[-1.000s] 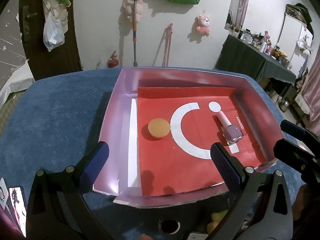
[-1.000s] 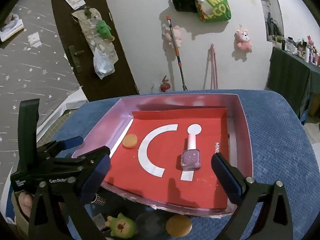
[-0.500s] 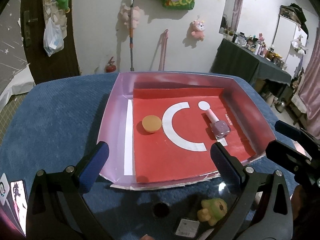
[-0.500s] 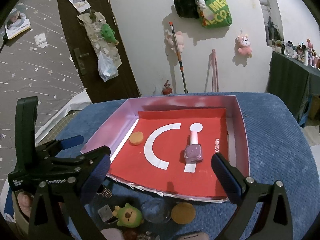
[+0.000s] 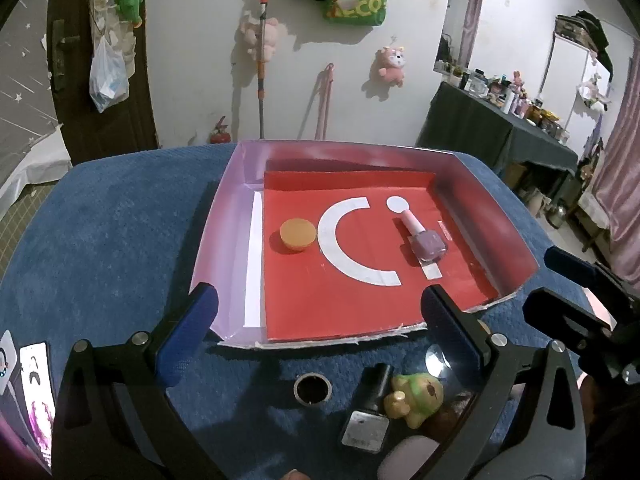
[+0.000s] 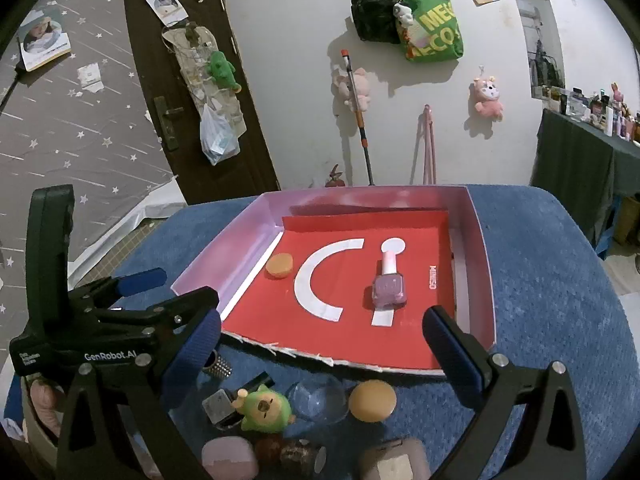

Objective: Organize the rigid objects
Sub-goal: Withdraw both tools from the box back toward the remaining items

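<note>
A pink-walled box (image 5: 216,216) (image 6: 478,240) with a red floor holds an orange disc (image 5: 297,234) (image 6: 279,265) and a lilac nail polish bottle (image 5: 426,242) (image 6: 388,287) lying flat. My left gripper (image 5: 316,314) is open and empty, near the box's front edge. My right gripper (image 6: 320,334) is open and empty, also near that edge. In front of the box lie a green toy figure (image 6: 264,407) (image 5: 416,396), a second orange disc (image 6: 372,400), a dark bottle (image 5: 370,412), a clear dome (image 6: 318,398) and a metal cylinder (image 5: 312,389).
The box sits on a blue cushioned surface (image 5: 100,240). More small items, pink and brown, lie at the bottom of the right wrist view (image 6: 230,458). The left gripper's body (image 6: 80,344) stands at the left of that view. A wall, a door and a dark side table (image 5: 500,136) lie beyond.
Both grippers have drawn back from the box, which now sits farther away. The loose items in front of the box have come into view. Both grippers stay open.
</note>
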`<move>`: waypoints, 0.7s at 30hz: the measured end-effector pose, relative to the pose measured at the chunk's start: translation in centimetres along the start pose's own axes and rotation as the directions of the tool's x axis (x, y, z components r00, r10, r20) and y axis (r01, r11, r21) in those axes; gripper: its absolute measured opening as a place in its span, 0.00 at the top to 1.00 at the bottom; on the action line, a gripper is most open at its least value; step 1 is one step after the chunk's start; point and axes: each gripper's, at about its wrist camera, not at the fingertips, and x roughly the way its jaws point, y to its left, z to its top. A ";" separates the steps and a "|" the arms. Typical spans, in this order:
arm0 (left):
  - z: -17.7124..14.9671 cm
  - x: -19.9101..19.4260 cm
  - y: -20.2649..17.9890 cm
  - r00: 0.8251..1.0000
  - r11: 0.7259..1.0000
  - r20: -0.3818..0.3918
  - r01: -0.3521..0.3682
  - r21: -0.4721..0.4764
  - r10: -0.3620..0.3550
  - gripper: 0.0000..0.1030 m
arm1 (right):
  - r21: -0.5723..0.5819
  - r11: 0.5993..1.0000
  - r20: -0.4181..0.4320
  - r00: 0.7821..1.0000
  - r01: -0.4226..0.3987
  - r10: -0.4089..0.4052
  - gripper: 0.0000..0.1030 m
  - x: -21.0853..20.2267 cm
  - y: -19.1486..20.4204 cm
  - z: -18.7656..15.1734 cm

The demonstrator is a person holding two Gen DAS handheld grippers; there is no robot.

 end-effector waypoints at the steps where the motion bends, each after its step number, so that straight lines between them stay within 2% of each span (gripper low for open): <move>1: -0.1 -0.1 -0.1 1.000 1.000 0.000 0.000 0.001 0.000 0.00 | 0.000 1.000 0.000 1.000 0.001 -0.001 0.00 0.0 0.0 0.0; 21: -2.6 -0.9 -1.2 1.000 1.000 -0.007 0.011 0.012 -0.011 0.00 | 0.011 1.000 -0.008 1.000 0.007 -0.007 0.00 -1.4 -0.1 -3.3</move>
